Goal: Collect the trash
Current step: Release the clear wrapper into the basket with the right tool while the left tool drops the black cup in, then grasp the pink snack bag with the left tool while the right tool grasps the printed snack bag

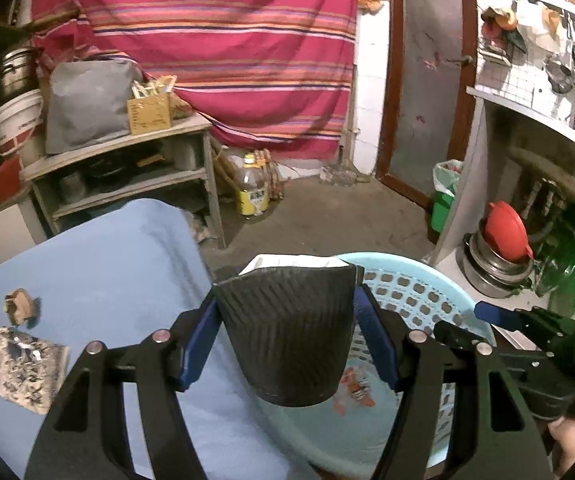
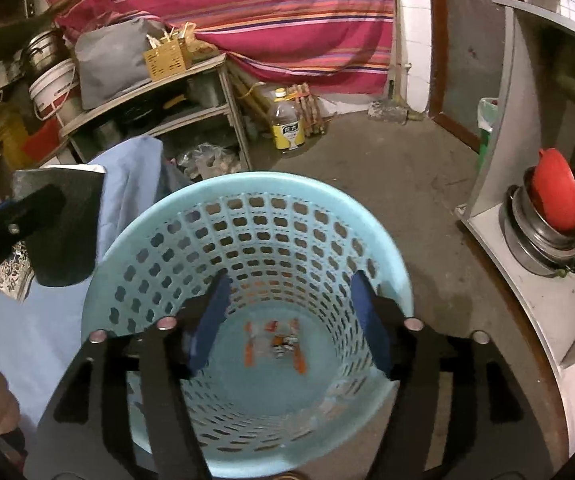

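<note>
Clamping a black ribbed paper cup (image 1: 287, 332) between its blue pads, the left gripper (image 1: 289, 340) holds it upright with the white inner rim at the top, just over the near edge of a pale blue perforated plastic basket (image 1: 419, 300) that stands on the floor. Through the left wrist view, a crumpled orange-and-white wrapper (image 1: 353, 394) lies on the basket's bottom. Left of the cup spreads a blue cloth-covered surface (image 1: 107, 272), bearing a small torn brown cardboard scrap (image 1: 19, 306) and a flattened patterned foil packet (image 1: 21, 366) near its left edge. The right gripper (image 1: 487, 316) enters from the right side, above the basket's far rim, and a bit of a hand shows at the lower right corner. In the right wrist view, the right gripper (image 2: 291, 320) hangs over the mouth of the same basket (image 2: 247, 188), its two blue pads standing well apart with nothing between them; the wrapper (image 2: 275, 346) lies loose on the basket floor below. At the left edge the cup (image 2: 61, 224) appears again, pinched in the left gripper's dark finger, beside the basket's rim and above the blue cloth (image 2: 47, 340). A yellow-labelled clear plastic bottle (image 2: 285, 124) stands on the concrete floor beyond the basket.
</note>
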`<action>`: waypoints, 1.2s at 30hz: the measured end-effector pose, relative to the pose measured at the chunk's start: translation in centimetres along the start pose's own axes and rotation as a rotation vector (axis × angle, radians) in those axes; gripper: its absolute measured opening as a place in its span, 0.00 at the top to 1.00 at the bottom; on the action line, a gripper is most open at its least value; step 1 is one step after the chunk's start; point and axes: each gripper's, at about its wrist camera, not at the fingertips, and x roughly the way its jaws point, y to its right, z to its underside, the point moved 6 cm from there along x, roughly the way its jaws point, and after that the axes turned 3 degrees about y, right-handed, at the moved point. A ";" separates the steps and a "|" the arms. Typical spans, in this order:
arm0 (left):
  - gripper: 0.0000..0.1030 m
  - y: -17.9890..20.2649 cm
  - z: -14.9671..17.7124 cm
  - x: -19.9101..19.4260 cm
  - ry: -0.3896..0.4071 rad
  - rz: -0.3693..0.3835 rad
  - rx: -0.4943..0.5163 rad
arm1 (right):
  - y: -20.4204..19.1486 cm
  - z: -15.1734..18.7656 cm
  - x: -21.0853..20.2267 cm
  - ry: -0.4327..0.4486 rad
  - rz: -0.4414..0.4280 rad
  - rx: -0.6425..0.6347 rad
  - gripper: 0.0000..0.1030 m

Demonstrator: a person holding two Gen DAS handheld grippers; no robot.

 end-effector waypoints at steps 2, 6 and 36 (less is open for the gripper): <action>0.36 0.8 0.1 1.2 -0.026 0.017 0.010 | 0.5 0.2 -0.1 -0.005 0.018 0.000 0.29; 0.36 1.7 0.5 3.4 -0.095 0.058 0.006 | 1.4 0.4 -0.6 -0.002 0.049 0.001 0.25; 0.07 -19.0 5.3 -9.7 -0.057 -0.232 -0.049 | -12.2 -2.4 -0.1 0.088 -0.114 -0.101 0.04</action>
